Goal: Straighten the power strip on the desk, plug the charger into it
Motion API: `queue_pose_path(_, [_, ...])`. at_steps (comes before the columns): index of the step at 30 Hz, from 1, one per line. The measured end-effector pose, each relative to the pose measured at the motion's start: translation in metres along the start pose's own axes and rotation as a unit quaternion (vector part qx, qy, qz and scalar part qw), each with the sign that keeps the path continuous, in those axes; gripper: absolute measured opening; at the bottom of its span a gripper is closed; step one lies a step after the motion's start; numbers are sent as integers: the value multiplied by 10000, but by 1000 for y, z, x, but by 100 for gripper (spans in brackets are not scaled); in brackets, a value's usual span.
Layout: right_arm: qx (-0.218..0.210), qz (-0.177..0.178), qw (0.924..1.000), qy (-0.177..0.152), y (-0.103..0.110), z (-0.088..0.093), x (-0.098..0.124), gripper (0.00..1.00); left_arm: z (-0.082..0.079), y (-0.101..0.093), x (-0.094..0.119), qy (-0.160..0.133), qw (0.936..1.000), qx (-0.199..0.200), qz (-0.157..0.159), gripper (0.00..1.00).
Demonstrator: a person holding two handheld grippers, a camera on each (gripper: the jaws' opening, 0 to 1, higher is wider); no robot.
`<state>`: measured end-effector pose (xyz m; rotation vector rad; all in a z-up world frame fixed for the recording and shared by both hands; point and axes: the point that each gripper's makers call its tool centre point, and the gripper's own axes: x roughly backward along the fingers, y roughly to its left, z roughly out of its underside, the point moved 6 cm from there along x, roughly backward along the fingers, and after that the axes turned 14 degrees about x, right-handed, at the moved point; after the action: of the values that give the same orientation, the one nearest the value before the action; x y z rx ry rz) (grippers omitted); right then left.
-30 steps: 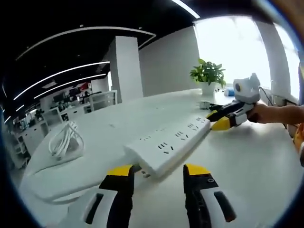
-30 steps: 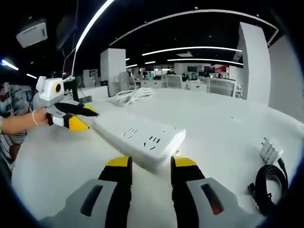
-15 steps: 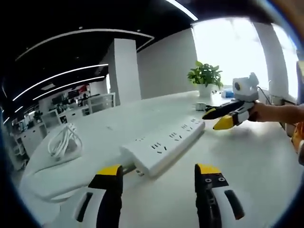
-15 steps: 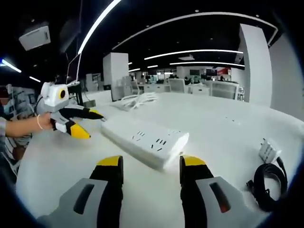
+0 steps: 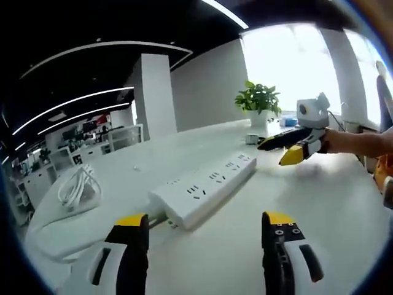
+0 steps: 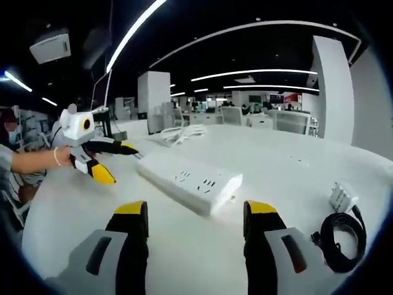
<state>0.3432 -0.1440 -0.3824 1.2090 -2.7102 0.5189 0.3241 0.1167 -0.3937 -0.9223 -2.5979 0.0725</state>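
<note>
A long white power strip (image 5: 201, 187) lies flat on the white desk (image 5: 319, 215), and it appears again as the power strip (image 6: 189, 180) in the right gripper view. My left gripper (image 5: 201, 230) stands open just short of one end of it, touching nothing. At the other end my right gripper (image 6: 193, 216) is open too, a little back from the strip. Each gripper shows in the other's view: the right gripper (image 5: 288, 147) and the left gripper (image 6: 110, 161), both open and off the strip. A white charger (image 6: 341, 197) with a coiled black cable (image 6: 339, 241) lies to the right.
The strip's own white cord (image 5: 78, 187) lies coiled at the desk's far left side. A potted plant (image 5: 260, 101) stands at the far end by the window, with small items beside it. A person's hand (image 5: 356, 142) holds the right gripper.
Both grippers have opened wider and drawn back from the ends of the power strip. The strip lies still on the desk.
</note>
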Motion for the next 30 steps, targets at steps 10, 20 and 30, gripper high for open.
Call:
queue_pose_path(10, [248, 111, 9995, -139, -8, -2, 11, 90, -3, -6, 1, -110, 9998, 112, 115, 87])
queue_pose_path(20, [456, 159, 9986, -200, -9, -4, 25, 100, -7, -12, 13, -320, 9991, 196, 220, 99])
queue_pose_path(30, [434, 419, 9979, -253, -27, -7, 44, 97, -7, -13, 18, -349, 9991, 155, 201, 99])
